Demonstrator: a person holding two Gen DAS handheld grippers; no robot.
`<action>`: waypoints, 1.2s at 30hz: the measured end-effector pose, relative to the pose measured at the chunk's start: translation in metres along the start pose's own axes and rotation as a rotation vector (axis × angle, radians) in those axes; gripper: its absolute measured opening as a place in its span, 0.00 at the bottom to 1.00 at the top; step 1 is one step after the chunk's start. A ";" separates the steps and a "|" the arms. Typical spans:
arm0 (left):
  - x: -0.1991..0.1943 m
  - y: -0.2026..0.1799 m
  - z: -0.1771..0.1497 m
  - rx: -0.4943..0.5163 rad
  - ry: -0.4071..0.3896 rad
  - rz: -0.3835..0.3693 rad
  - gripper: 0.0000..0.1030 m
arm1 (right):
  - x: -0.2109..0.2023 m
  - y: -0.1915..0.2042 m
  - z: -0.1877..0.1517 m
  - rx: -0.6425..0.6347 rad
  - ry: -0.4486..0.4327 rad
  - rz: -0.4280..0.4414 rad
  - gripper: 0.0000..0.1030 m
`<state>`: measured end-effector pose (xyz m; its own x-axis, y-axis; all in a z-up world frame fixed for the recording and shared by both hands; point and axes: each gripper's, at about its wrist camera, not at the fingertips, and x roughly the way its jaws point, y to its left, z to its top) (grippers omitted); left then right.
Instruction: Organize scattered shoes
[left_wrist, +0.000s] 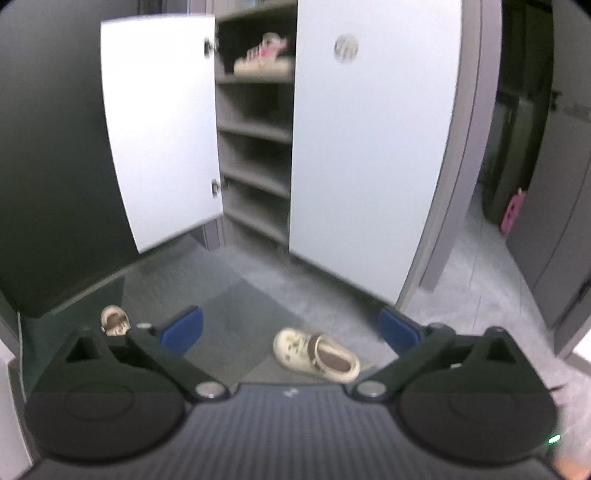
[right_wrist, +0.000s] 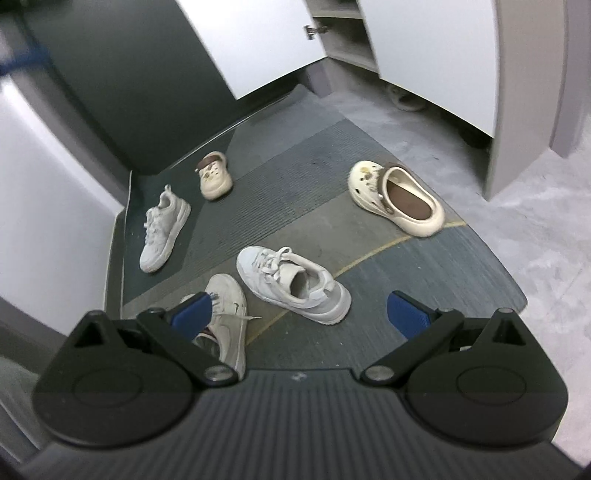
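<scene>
- Here my left gripper (left_wrist: 291, 328) and right gripper (right_wrist: 299, 314) both gape wide, empty.
- Clog (right_wrist: 397, 197) and sneaker (right_wrist: 295, 284) lie on the mat (right_wrist: 443, 280).
- My finger (right_wrist: 192, 314) half-hides another sneaker (right_wrist: 229, 317).
- Shelf sandal (left_wrist: 262, 55) is blurred.

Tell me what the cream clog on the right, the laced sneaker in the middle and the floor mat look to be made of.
Cream clog: likely moulded foam or rubber; one thick, seamless matte shell with vent holes.
Laced sneaker: probably leather or synthetic upper; smooth stitched panels, fabric laces, rubbery-looking sole.
Floor mat: looks like ribbed textile carpet; fine parallel ridges, dull grey-green finish.
</scene>
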<state>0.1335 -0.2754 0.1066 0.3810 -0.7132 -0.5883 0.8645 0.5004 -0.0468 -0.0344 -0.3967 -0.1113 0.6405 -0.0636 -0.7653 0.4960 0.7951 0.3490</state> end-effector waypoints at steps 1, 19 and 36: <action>-0.009 -0.007 0.002 -0.013 -0.008 -0.010 1.00 | 0.003 0.005 0.000 -0.012 0.003 0.002 1.00; 0.000 0.002 -0.089 -0.047 0.030 0.192 1.00 | 0.039 0.047 -0.029 -0.221 0.056 0.009 1.00; -0.007 0.003 -0.096 -0.091 0.035 0.131 1.00 | 0.049 0.054 -0.032 -0.245 0.071 0.050 1.00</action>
<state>0.1024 -0.2216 0.0329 0.4757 -0.6217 -0.6223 0.7740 0.6319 -0.0396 0.0048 -0.3378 -0.1471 0.6133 0.0147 -0.7897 0.3029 0.9190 0.2524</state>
